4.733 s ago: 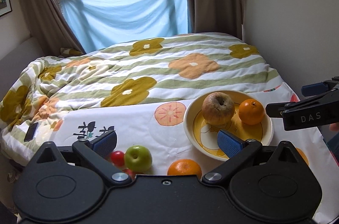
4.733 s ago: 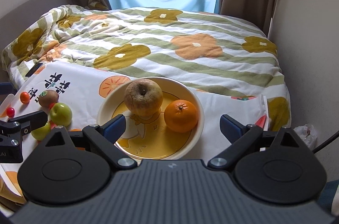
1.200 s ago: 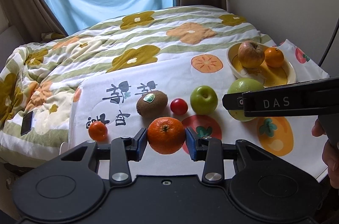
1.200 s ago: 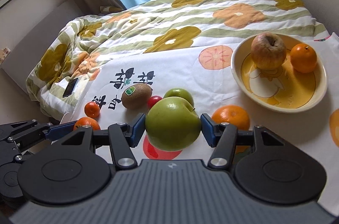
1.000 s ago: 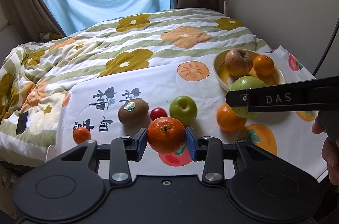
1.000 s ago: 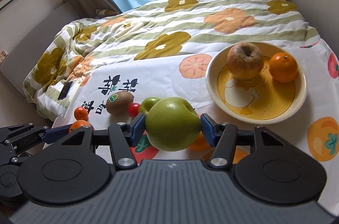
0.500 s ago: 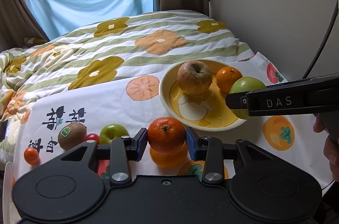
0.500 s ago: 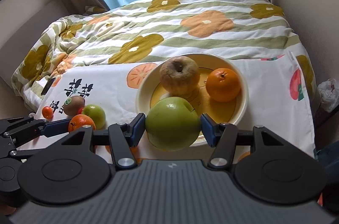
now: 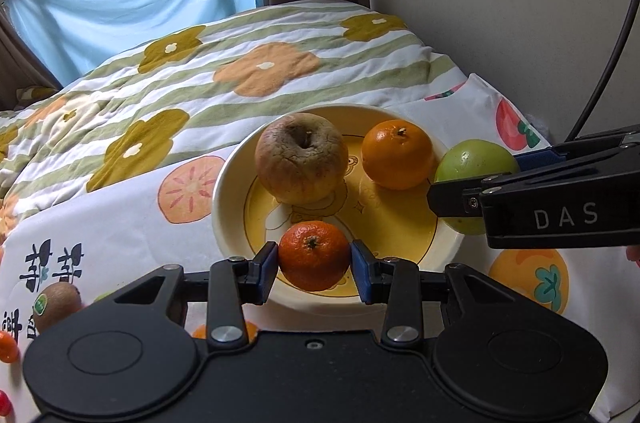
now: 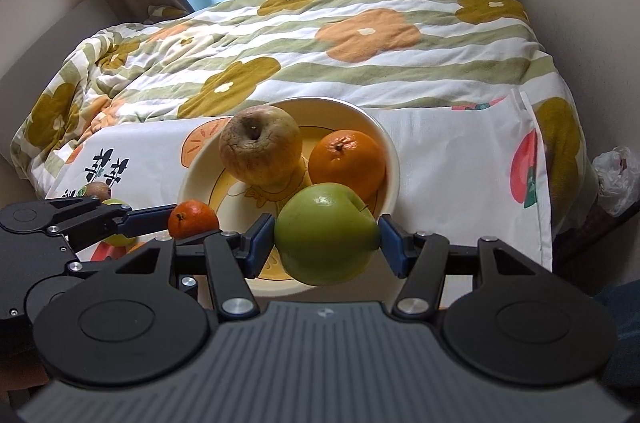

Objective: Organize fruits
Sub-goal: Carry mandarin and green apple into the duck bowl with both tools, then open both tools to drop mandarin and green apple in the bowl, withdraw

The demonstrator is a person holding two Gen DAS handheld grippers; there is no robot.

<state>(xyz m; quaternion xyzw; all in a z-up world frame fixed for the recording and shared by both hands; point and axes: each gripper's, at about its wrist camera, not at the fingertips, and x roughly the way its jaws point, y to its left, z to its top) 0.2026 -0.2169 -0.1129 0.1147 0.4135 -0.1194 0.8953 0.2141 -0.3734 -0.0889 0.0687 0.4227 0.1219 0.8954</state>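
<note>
Left claw [image 9: 315,265]: black plastic body, blue rubbery pads [image 9: 267,269], clenched on small mandarin [image 9: 314,255] with glossy, finely pitted skin and a green stem button. Held over the near rim of the bowl [image 9: 228,183]; contact with the bowl floor impossible to judge.

Right claw [image 10: 327,243]: same build, pads pressed to both flanks of large green apple [image 10: 326,233], smooth and waxy, slightly lopsided, with a thin stem. Held above the bowl's near right edge; seen in left wrist view as a side-on black arm marked "DAS", covering the apple's lower half.

Bowl: round, shallow, cream glazed ceramic with yellow centre and a faint cartoon print, mostly covered by fruit. Contents: wrinkled apple [image 9: 300,159], dull yellow-brown, skin shrivelled, deep stem cavity; orange [image 9: 397,154], round and dimpled, just beside it on the right.

Below: white printed cloth [image 9: 120,223] with persimmon motifs and black characters, laid over a quilted bedspread [image 9: 240,63] in green stripes and flower shapes.

Left of bowl, partly hidden by the left claw's body: fuzzy brown kiwi [image 9: 56,305] with green sticker, sliver of another orange fruit, small red and orange items cut off at frame edge, identity unclear.
</note>
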